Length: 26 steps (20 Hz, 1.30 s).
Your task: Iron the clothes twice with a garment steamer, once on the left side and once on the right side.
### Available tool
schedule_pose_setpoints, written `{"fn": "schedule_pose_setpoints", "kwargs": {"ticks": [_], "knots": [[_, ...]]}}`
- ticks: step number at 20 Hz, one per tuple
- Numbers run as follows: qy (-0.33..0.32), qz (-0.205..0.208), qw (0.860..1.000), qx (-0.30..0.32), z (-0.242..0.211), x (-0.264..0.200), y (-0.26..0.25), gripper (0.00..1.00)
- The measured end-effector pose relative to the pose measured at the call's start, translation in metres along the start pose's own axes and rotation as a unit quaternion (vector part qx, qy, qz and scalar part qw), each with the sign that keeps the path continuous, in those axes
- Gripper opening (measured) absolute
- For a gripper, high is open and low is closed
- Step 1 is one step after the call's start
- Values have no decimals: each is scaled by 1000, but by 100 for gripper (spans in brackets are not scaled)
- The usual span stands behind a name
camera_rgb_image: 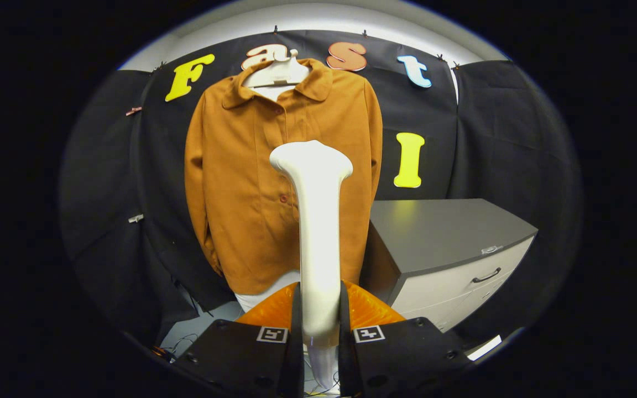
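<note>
A white garment steamer [317,232] stands upright between my fingers, its handle pinched by both pads. My gripper [319,315] is shut on it. The steamer's flared head [312,157] rises in front of the jacket's right half, near the button line. Whether the head touches the cloth I cannot tell. The orange-brown jacket [241,188] hangs on a white hanger [277,72] against the black wall, straight ahead of me. Its lower middle is hidden behind the steamer's body.
A grey-topped cabinet [445,232] with white drawers and a dark handle stands to the right of the jacket, close to its hem. Cables [183,342] lie on the floor at the lower left. Black cloth walls enclose the booth on all sides.
</note>
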State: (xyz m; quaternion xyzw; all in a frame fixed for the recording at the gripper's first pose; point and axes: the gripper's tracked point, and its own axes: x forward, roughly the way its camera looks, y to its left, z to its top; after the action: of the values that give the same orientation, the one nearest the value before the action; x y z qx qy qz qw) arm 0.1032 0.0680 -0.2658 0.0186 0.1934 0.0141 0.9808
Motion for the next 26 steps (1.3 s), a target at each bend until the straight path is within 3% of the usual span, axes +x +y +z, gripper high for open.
{"fn": "schedule_pose_setpoints", "kwargs": {"ticks": [8,13,20,26], "knots": [[-108,7,994,-22,102,-42,32,28],[-166,0,984,-61,147,-38,67,28],[-179,3,980,-85,158,3,117,28],[-160,-1,980,-119,136,51,145,28]]}}
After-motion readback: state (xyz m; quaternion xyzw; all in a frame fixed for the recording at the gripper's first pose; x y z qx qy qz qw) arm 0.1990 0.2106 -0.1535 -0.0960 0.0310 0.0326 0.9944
